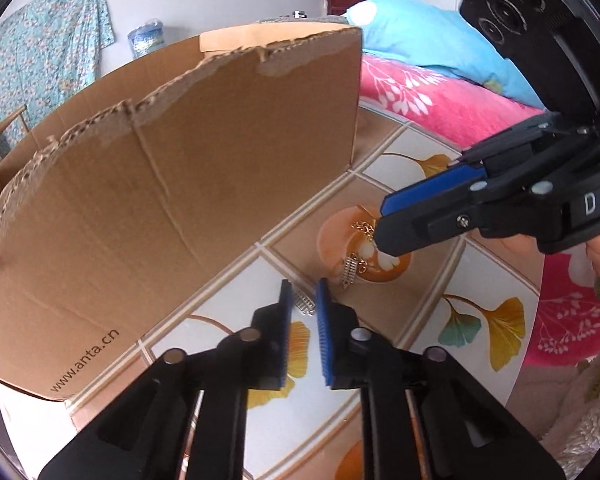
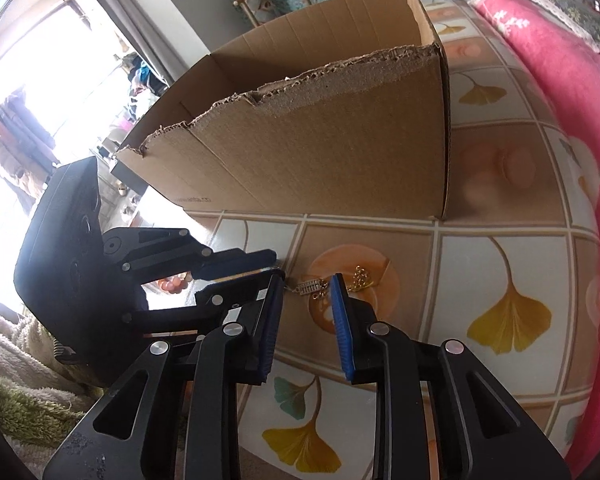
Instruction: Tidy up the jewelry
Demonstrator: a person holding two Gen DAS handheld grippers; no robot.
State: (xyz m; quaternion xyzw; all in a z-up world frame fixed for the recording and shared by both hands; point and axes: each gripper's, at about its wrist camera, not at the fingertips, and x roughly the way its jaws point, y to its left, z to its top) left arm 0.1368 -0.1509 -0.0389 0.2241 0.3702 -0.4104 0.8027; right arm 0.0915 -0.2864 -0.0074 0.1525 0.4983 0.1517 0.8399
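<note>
Small silver and gold jewelry pieces lie on the tiled table in front of a cardboard box (image 1: 172, 184). One silver ladder-shaped piece (image 1: 304, 302) lies between the fingertips of my left gripper (image 1: 304, 300), which is open just above it. A second silver piece (image 1: 350, 270) and a gold chain (image 1: 364, 228) lie on an orange circle. My right gripper (image 2: 306, 292) is open over the silver piece (image 2: 310, 287), with the gold chain (image 2: 360, 278) just beyond. The right gripper also shows in the left wrist view (image 1: 384, 224), low over the chain.
The open cardboard box (image 2: 320, 148) with a torn rim stands on the tiled table (image 2: 500, 264) behind the jewelry. A pink blanket (image 2: 560, 100) lies along the table's right side, a fluffy rug (image 2: 16, 360) to the left.
</note>
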